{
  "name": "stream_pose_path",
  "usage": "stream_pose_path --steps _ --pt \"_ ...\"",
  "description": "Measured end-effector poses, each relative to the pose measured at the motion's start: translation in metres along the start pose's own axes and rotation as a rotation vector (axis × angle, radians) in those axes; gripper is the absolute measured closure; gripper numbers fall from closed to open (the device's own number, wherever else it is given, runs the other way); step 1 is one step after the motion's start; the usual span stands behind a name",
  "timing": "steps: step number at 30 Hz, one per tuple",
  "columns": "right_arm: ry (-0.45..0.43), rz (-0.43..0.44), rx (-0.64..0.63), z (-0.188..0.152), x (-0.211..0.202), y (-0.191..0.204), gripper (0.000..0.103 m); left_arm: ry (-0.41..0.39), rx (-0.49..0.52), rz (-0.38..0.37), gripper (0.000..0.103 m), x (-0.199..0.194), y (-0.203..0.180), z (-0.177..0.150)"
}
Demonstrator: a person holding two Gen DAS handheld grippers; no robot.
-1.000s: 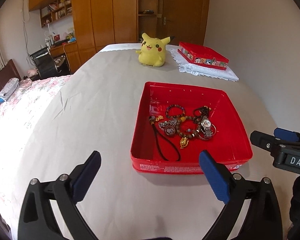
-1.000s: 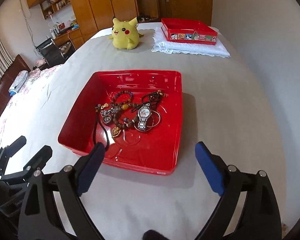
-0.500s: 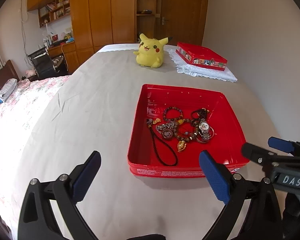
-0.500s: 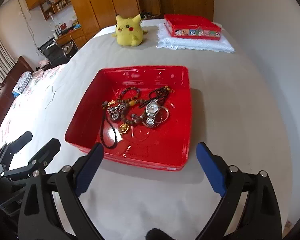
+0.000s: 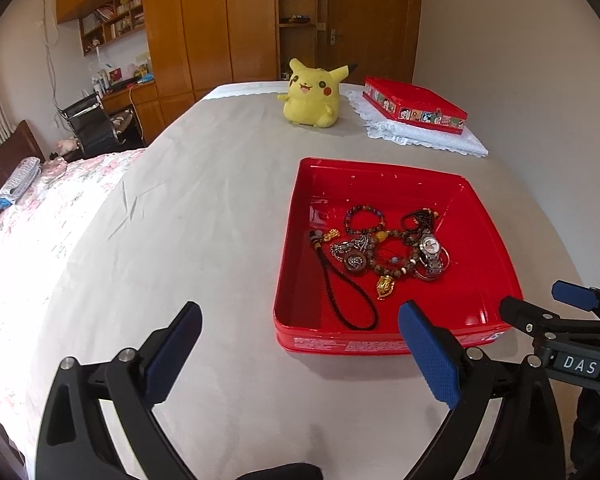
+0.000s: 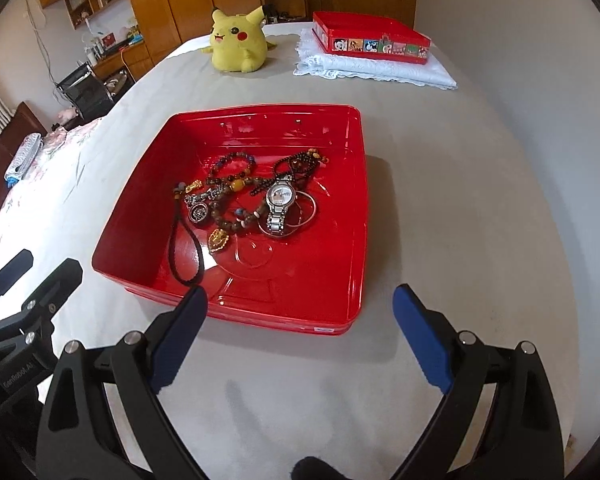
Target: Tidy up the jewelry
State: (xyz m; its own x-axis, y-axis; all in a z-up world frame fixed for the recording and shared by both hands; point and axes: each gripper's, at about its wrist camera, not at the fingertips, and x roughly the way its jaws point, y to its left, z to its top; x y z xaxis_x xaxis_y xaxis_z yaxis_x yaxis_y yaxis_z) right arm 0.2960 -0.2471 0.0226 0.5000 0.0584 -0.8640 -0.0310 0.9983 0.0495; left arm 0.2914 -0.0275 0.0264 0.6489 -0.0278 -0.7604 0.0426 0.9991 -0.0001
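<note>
A shallow red tray (image 5: 360, 346) (image 6: 300, 272) sits on the grey sheet. It holds a tangle of jewelry: a silver watch (image 5: 429, 254) (image 6: 281, 204), a bead bracelet (image 5: 364, 219) (image 6: 232, 164), a round locket (image 5: 355, 262), a gold pendant (image 6: 219, 239) and a black cord loop (image 5: 348, 300) (image 6: 186, 252). My left gripper (image 5: 299, 310) is open and empty, near the tray's front left corner. At the tray's front rim my right gripper (image 6: 300, 294) is likewise open and empty. Each gripper also shows in the other view: right gripper (image 5: 548, 304), left gripper (image 6: 44, 266).
A yellow plush toy (image 5: 314, 94) (image 6: 238, 42) stands at the back. Beside it a second red tin (image 5: 414, 106) (image 6: 370, 38) rests on a folded white lace cloth (image 5: 420, 136). A wall runs along the right. Floral bedding (image 5: 40, 208) lies to the left.
The right gripper has edged closer to the tray, which now looks larger in its view. The left gripper has barely shifted. Both stay open and the jewelry has not moved.
</note>
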Motion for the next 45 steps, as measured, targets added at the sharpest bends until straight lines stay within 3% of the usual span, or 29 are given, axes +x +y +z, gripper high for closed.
stream_pose_path --steps 45 --pt "0.003 0.028 -0.002 -0.0043 -0.0038 -0.0028 0.01 0.025 -0.015 0.014 0.004 0.0099 0.0075 -0.0024"
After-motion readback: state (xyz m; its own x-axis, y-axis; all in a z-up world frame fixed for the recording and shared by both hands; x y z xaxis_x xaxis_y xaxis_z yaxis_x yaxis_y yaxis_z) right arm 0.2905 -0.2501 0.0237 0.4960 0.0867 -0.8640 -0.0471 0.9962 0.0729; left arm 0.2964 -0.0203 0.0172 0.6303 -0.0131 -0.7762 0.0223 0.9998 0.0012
